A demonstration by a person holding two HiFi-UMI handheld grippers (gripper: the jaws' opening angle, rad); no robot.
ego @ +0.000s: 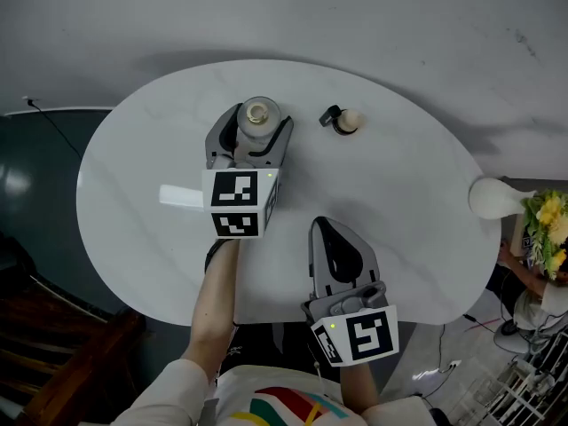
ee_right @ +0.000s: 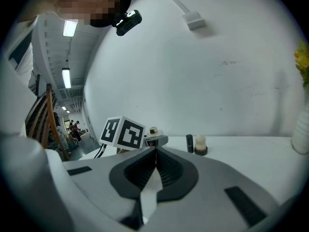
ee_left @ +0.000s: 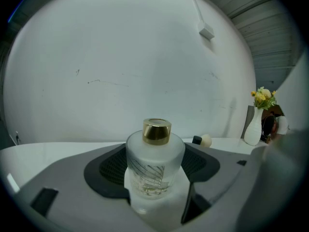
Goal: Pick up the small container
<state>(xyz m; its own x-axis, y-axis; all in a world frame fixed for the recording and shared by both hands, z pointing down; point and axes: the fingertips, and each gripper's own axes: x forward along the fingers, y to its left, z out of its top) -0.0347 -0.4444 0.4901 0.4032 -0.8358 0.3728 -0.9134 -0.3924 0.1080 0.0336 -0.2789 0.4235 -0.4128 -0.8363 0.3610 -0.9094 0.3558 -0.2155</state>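
Where the small container (ee_left: pixel 154 168) stands on the white table (ego: pixel 399 220), we see the left gripper (ego: pixel 256 124) clasping its sides with jaws wide; the right gripper (ego: pixel 327 238) rests closed, empty.

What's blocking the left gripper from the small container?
Nothing visible. The small container sits between the jaws of the left gripper, pads against the container's sides. The dark-and-cream item stands clear, off to its right.

The bottle (ego: pixel 257 113) stands on the table's (ego: pixel 417 229) far middle between the left gripper's (ego: pixel 257 126) jaws, a stopper (ego: pixel 343 121) to its right, a vase (ego: pixel 491 197) at the right edge.
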